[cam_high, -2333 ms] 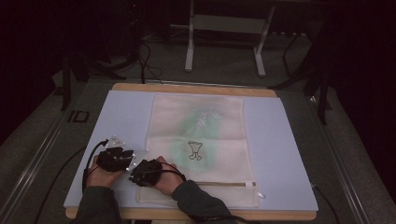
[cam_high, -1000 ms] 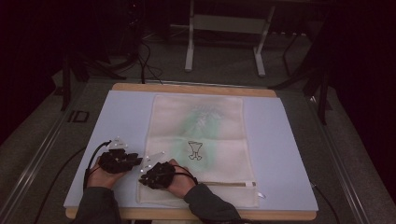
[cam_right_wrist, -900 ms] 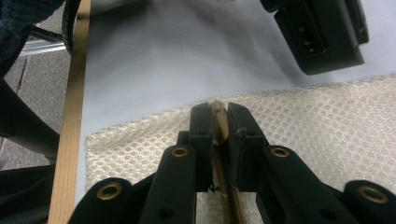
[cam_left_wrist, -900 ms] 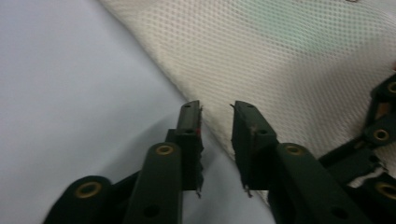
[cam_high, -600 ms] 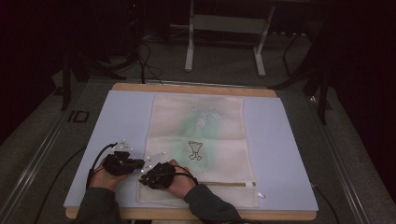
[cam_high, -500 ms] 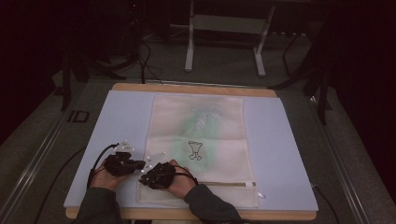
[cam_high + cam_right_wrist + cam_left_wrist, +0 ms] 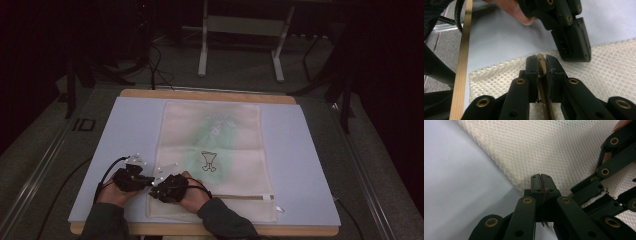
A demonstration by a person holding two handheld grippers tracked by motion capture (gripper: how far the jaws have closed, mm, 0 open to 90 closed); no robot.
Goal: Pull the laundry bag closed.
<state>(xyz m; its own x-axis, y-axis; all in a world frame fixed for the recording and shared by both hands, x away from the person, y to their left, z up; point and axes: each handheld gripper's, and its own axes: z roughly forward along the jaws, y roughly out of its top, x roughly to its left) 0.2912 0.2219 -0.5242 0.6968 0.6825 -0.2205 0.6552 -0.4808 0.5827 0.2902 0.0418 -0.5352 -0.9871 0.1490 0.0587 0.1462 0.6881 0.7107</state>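
1. My forearms come in from the near edge of the worktop (image 7: 310,165), both hands low and close together.
2. My left hand (image 7: 116,189) holds the left tool (image 7: 145,179) just off the near left corner of the mesh bag (image 7: 215,150), pointing toward it.
3. Its jaws are pressed together, flat faces meeting, at the bag's left edge; I cannot tell whether they pinch the mesh.
4. My right hand (image 7: 192,192) holds the right tool (image 7: 159,187) over the bag's near left corner, touching or nearly touching the left tool.
5. The right tool's jaws are clamped on the bag's zipper band (image 7: 541,65).
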